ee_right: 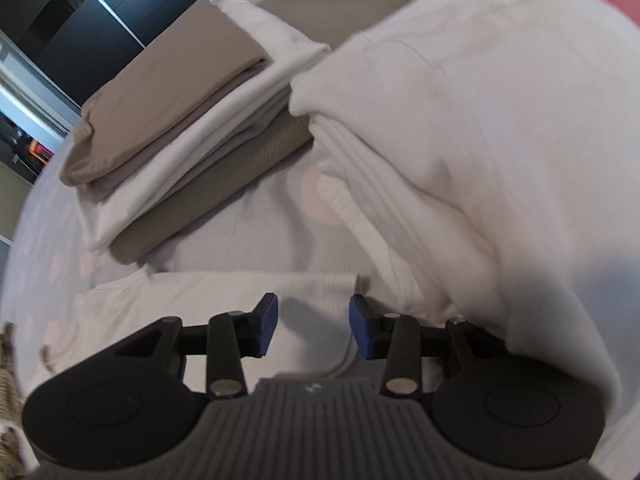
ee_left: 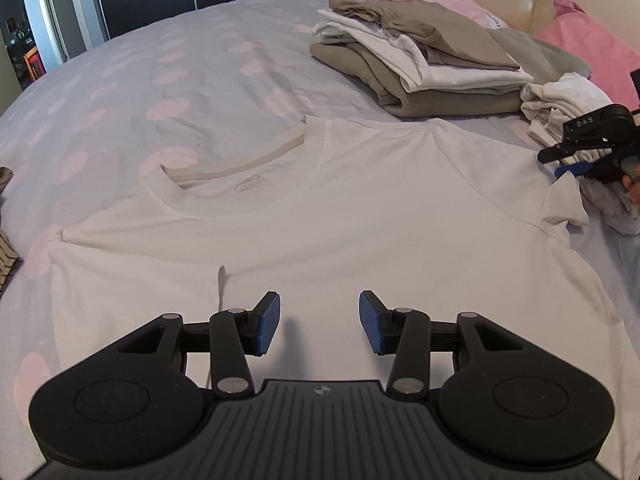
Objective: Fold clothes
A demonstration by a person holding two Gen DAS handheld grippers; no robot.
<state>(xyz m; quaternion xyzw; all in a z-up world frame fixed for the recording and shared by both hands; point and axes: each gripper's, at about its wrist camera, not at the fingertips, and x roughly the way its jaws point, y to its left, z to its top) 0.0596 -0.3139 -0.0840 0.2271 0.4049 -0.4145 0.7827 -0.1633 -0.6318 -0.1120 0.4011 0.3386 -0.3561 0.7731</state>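
A white T-shirt [ee_left: 340,208] lies spread flat on the bed, collar toward the far left. My left gripper [ee_left: 319,322] is open and empty just above the shirt's body, near the left sleeve [ee_left: 132,288]. My right gripper [ee_right: 313,326] is open and empty over the shirt's right sleeve [ee_right: 224,292]. It also shows in the left wrist view [ee_left: 576,160] at the far right edge, by the sleeve tip.
A stack of folded beige and white clothes [ee_left: 420,60] sits at the back of the dotted bedsheet [ee_left: 160,92]. It also shows in the right wrist view [ee_right: 180,132]. A heap of crumpled white clothes [ee_right: 460,152] lies right of my right gripper. Pink pillows [ee_left: 584,44] lie far right.
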